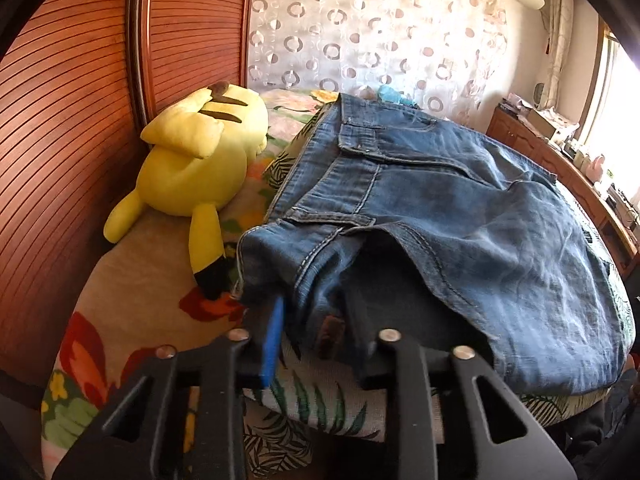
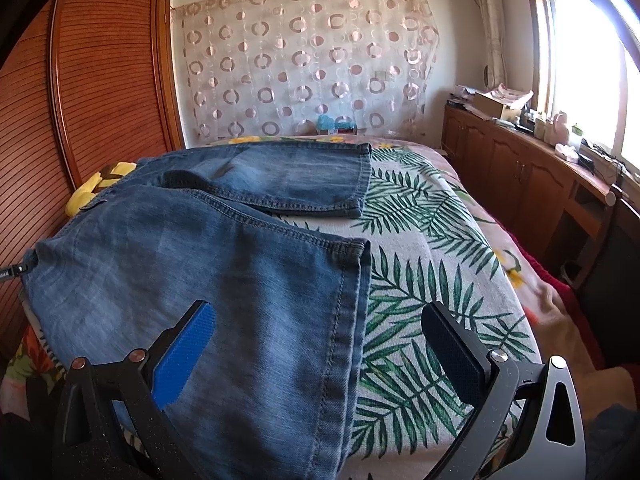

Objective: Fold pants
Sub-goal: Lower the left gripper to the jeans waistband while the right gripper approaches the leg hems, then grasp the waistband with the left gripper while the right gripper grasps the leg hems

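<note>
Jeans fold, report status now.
Left gripper shut on waistband corner of the jeans. Right gripper open over near leg hem, not gripping. Jeans flat on bedspread. Yellow plush toy beside waistband, clear.

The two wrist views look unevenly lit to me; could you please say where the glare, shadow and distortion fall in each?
Left wrist view: the window at the right edge is blown out, the jeans darken into shadow near the left gripper, and the wardrobe slats bow. Right wrist view: the window glares white, the bedspread stays evenly lit, and straight edges curve toward the rim.
</note>
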`<action>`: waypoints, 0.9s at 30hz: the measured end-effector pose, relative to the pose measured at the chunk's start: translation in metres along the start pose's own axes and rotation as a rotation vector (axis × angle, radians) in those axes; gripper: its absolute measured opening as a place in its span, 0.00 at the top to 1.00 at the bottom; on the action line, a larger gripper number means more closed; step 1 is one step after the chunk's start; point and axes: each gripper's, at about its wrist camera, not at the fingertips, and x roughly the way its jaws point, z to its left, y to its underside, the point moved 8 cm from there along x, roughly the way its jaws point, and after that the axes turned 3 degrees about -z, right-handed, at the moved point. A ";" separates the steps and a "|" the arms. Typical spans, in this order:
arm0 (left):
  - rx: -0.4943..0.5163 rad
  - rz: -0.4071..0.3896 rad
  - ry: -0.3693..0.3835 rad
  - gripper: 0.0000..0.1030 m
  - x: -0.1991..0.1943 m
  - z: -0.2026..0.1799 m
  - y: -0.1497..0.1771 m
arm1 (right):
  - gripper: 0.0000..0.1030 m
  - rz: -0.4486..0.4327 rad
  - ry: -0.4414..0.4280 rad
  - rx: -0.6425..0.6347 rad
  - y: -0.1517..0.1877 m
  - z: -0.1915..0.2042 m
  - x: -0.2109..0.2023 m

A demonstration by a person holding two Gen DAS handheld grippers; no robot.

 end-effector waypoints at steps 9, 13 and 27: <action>0.041 -0.108 0.039 0.82 -0.030 -0.024 -0.038 | 0.00 0.060 -0.008 0.006 0.006 -0.007 -0.005; 0.076 -0.138 0.057 0.83 -0.037 -0.037 -0.055 | 0.05 0.097 -0.020 -0.013 0.011 -0.004 -0.004; 0.150 -0.218 0.072 0.87 -0.049 -0.069 -0.092 | 0.40 0.183 -0.062 -0.040 0.020 0.006 0.000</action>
